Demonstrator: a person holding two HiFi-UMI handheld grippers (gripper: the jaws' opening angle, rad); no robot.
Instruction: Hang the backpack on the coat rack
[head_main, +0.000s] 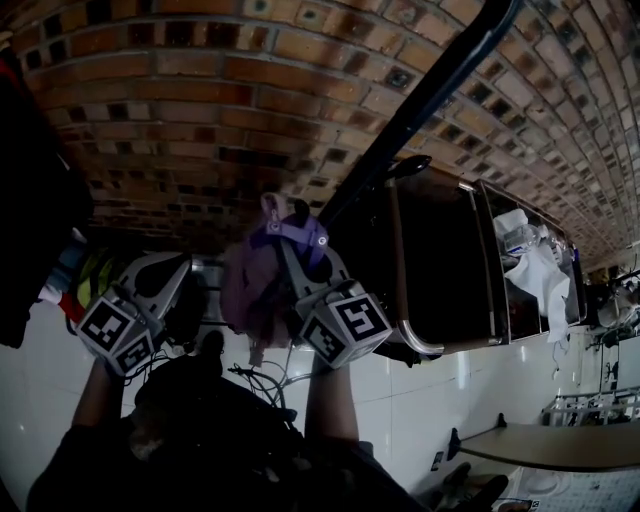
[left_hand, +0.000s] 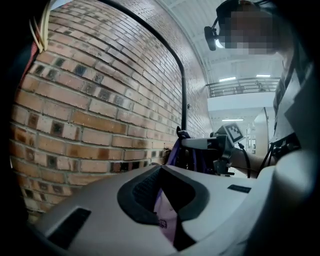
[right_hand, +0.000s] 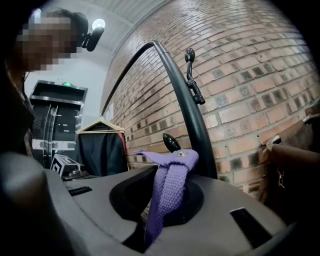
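R gripper (right_hand: 167, 197) fingers clenched on purple carry loop (right_hand: 172, 175) of backpack (head_main: 245, 285), upright, ctr frame. Hook knob (right_hand: 170, 142) on coat rack (right_hand: 184, 110) just behind, touch higher. L gripper (left_hand: 161, 192) pinches lilac fabric; R's nearer.

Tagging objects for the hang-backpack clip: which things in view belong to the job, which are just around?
Job: purple backpack; its strap loop, between the jaws of the right gripper; left gripper, clamped on backpack fabric; coat rack; rack hook.
Around: black garment on a hanger; brick wall; dark brown case; white cloth.
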